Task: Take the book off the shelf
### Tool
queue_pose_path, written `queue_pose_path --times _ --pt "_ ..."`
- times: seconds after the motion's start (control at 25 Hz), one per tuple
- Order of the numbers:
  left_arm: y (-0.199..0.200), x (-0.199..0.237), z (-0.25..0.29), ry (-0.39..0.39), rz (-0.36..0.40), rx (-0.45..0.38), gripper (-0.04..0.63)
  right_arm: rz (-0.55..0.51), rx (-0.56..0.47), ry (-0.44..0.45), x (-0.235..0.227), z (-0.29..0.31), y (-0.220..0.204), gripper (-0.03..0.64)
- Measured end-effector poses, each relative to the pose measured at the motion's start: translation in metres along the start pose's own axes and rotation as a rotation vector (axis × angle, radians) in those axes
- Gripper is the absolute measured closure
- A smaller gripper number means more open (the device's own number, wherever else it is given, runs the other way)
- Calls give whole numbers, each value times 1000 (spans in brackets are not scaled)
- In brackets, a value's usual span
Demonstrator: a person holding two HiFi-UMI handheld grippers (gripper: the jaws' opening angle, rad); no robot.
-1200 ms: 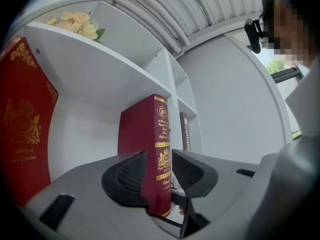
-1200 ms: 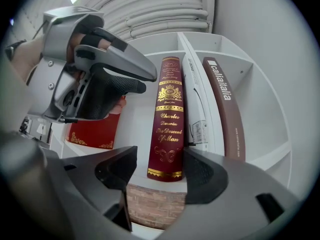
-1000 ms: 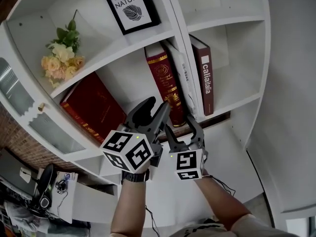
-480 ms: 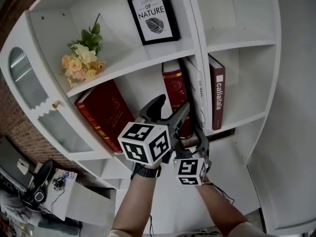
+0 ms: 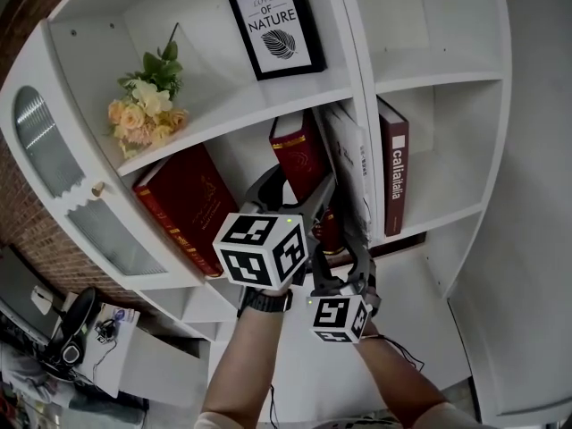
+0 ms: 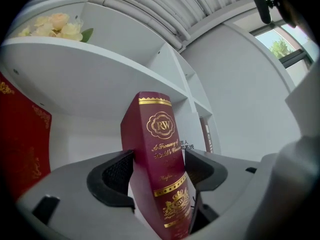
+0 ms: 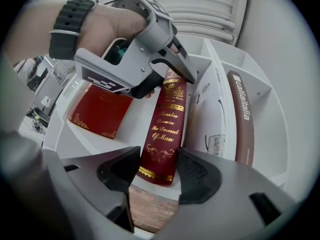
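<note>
Far left of the maroon gold-stamped hardback book (image 5: 299,150), a red brick wall (image 5: 18,231) meets the white wooden shelf unit (image 5: 429,79). Nearer it, pale yellow flowers (image 5: 143,110) sit above a leaning red gilt-trimmed volume (image 5: 183,206). The left gripper (image 6: 157,171) clamps the maroon book's spine, and the book stands tilted on its shelf. Below the book, the right gripper (image 7: 152,171) has its jaws apart. To the book's right stand a white paperback (image 5: 353,164) and a brown hardback (image 5: 394,177).
</note>
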State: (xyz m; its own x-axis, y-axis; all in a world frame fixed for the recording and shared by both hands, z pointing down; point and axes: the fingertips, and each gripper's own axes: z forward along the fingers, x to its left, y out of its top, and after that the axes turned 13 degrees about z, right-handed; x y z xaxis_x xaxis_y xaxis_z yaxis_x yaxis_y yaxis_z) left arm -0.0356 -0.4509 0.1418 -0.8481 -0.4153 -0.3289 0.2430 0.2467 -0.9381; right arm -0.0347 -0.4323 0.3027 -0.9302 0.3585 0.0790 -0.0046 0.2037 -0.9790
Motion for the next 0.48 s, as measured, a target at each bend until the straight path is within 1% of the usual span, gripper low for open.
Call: queue_pose_path --times 0.24,0.36,0.48 --pt "-4 11 -8 42 35 36 267 -75 -15 -2 9 -3 1 383" --pt "-6 20 -11 57 5 31 266 -105 -26 0 15 -4 4 385" --pt "-7 24 -15 55 -27 14 270 -123 -33 15 19 -5 4 383"
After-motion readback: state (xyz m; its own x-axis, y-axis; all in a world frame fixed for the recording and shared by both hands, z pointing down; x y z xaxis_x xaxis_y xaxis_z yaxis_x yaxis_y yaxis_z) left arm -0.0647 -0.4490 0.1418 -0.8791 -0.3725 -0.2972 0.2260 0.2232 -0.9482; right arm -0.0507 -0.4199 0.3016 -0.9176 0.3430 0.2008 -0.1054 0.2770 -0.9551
